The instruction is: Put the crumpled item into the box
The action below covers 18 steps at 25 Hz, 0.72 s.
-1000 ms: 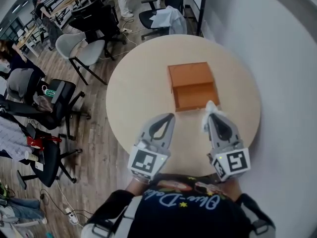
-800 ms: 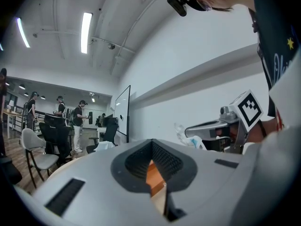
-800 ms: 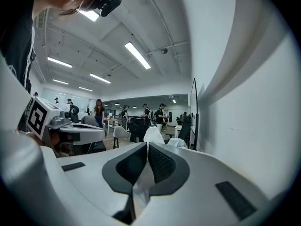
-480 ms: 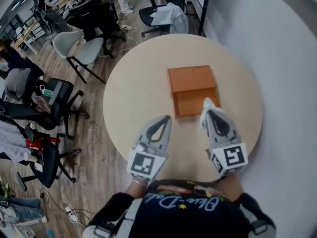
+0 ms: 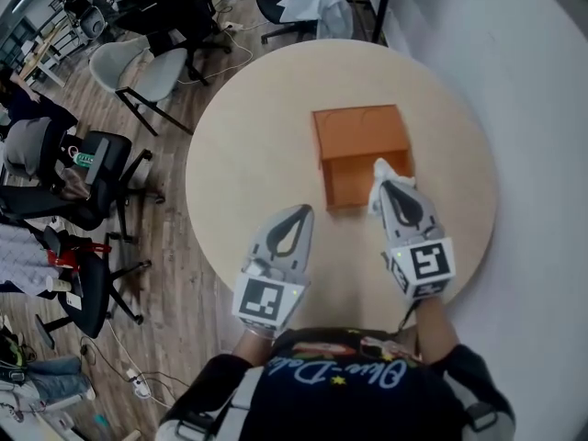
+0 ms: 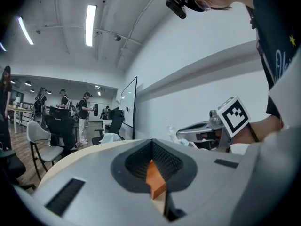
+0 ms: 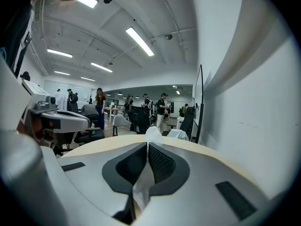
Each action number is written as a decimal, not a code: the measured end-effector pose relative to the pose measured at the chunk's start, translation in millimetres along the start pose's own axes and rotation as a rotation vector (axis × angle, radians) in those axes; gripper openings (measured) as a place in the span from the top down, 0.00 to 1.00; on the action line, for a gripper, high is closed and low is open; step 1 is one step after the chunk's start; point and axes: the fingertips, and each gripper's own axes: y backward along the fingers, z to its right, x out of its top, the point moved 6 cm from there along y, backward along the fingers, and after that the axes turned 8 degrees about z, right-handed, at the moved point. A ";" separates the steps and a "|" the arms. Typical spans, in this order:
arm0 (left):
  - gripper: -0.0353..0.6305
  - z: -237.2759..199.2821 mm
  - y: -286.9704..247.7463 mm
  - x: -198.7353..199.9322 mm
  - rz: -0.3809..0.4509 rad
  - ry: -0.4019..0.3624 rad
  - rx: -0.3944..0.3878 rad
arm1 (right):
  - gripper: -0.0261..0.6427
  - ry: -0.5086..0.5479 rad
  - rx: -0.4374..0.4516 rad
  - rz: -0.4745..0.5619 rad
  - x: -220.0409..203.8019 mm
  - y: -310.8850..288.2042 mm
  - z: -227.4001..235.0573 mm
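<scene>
An orange-brown box sits mid-table in the head view, its open lower part facing me. My right gripper is shut on a white crumpled tissue, held over the near right corner of that open part. In the right gripper view the tissue is pinched between the jaws of the right gripper and sticks out past the tips. My left gripper is shut with nothing in it, hovering short of the box's near left side. Through its jaws a sliver of the box shows.
The round beige table stands against a white wall on the right. Office chairs crowd the wooden floor to the left and behind. People stand far back in the room.
My right gripper has carried the tissue forward, from just short of the box to over its open near corner. The left gripper has barely shifted.
</scene>
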 end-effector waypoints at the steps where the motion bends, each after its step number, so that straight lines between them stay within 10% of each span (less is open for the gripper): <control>1: 0.97 -1.0 -0.9 -0.6 -0.001 0.000 0.003 | 0.95 -0.012 0.001 -0.001 1.2 -5.2 -0.1; 18: 0.97 -18.1 -11.8 -21.1 -0.052 0.028 0.059 | 0.95 0.018 0.071 -0.156 -54.8 -56.0 5.0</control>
